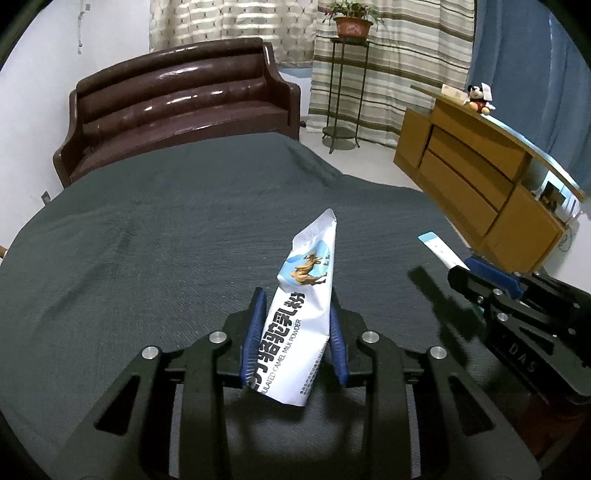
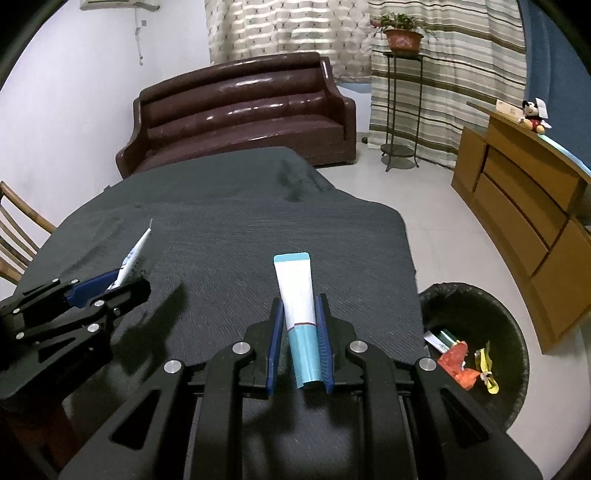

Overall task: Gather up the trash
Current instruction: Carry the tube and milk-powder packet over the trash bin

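Black trash bin (image 2: pixel 476 295) | holds red wrapper (image 2: pixel 456 363), yellow wrapper (image 2: pixel 485 365)

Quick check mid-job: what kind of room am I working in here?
Most likely a home living room. A brown leather sofa stands beyond the cloth-covered table, striped curtains hang behind a potted plant on a metal stand, and a wooden cabinet lines the right side.

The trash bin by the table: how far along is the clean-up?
The black bin already holds several wrappers. In hand: the left gripper clamps a camel milk powder sachet, the right gripper a white-and-teal tube. Left: dropping both in. The dark tablecloth shows no other litter.
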A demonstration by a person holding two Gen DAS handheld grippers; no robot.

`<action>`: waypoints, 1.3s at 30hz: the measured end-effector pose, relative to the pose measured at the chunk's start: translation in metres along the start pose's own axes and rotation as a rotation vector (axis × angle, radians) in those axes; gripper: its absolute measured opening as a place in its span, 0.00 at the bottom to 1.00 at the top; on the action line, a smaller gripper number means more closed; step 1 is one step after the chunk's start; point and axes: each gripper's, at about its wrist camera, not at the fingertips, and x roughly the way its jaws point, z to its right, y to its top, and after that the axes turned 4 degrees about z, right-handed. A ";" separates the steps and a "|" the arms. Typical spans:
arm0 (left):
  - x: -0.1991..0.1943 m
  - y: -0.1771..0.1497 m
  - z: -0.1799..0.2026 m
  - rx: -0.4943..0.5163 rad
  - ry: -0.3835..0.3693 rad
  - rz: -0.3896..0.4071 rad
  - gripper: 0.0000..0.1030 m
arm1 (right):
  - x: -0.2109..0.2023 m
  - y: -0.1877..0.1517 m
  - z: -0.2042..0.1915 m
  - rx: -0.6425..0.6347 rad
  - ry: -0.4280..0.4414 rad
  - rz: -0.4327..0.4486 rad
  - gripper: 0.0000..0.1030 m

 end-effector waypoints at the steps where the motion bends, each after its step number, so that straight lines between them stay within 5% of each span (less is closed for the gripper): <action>1: -0.002 0.000 0.002 0.002 -0.002 0.003 0.30 | -0.003 0.000 0.001 0.003 -0.003 0.003 0.18; 16: -0.017 0.002 0.068 0.078 -0.081 0.055 0.30 | -0.038 -0.008 0.056 0.069 -0.112 0.058 0.18; 39: 0.029 0.019 0.189 0.197 -0.209 0.058 0.31 | -0.047 -0.018 0.144 0.173 -0.301 0.080 0.18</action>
